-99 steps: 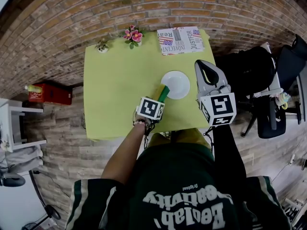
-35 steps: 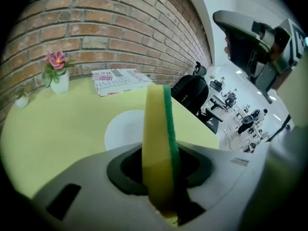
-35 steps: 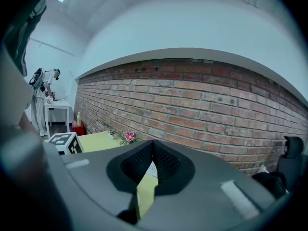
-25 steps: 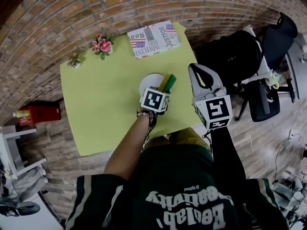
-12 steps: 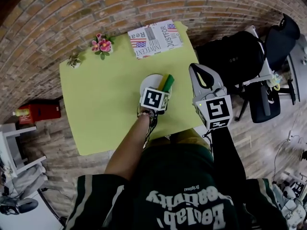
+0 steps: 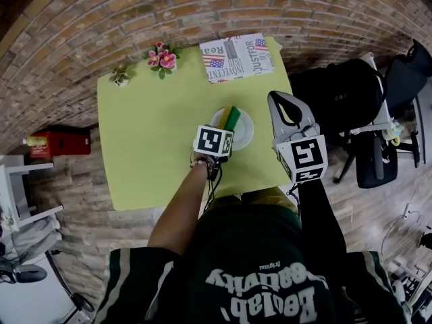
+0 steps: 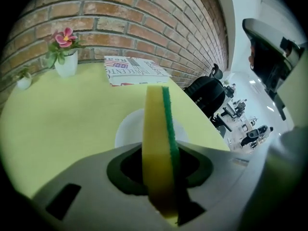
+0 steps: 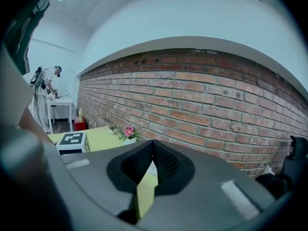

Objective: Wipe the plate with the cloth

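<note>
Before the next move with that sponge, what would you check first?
1. Grip: yellow sponge with green scouring face clamped in left gripper: ok.
2. Aim: sponge above round white plate: ok.
3. Contact: sponge touching plate: cannot tell.
4. Plate lying flat on yellow-green table: ok.
5. Right gripper shut, empty, clear of plate: ok.
6. Anything steadying plate: not ok, nothing holds it.
</note>
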Demonstrator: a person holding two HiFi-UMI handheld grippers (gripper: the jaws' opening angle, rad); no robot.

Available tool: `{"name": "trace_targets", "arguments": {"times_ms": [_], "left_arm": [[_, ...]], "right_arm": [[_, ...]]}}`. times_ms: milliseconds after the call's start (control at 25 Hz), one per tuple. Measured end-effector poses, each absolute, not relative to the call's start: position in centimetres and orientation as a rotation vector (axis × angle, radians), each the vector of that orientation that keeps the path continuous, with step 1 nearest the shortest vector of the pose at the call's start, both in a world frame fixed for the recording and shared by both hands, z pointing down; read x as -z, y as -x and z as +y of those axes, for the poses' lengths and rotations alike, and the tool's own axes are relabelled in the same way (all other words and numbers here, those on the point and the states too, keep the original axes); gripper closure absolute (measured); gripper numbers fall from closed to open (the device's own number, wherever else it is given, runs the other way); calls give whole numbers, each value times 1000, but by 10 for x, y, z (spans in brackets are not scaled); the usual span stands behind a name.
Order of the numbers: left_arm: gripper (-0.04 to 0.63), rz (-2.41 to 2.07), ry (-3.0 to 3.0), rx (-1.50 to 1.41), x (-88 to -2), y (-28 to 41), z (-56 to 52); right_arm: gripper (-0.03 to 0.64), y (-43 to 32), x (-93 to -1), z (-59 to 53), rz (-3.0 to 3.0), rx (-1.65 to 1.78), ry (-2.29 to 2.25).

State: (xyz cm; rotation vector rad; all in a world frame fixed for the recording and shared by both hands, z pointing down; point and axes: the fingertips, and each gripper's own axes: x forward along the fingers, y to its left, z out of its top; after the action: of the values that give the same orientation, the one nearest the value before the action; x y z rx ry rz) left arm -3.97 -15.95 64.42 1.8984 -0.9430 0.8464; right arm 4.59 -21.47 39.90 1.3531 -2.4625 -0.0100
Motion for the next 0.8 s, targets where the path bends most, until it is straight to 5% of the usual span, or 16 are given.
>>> {"name": "trace_targets", "arguments": {"times_ms": [800], "left_arm": [[456,-1090,-1820,-811,-638,89,-151]], "right_arm": [[603,-11,-396,-216,-2540,39,-1232]]}}
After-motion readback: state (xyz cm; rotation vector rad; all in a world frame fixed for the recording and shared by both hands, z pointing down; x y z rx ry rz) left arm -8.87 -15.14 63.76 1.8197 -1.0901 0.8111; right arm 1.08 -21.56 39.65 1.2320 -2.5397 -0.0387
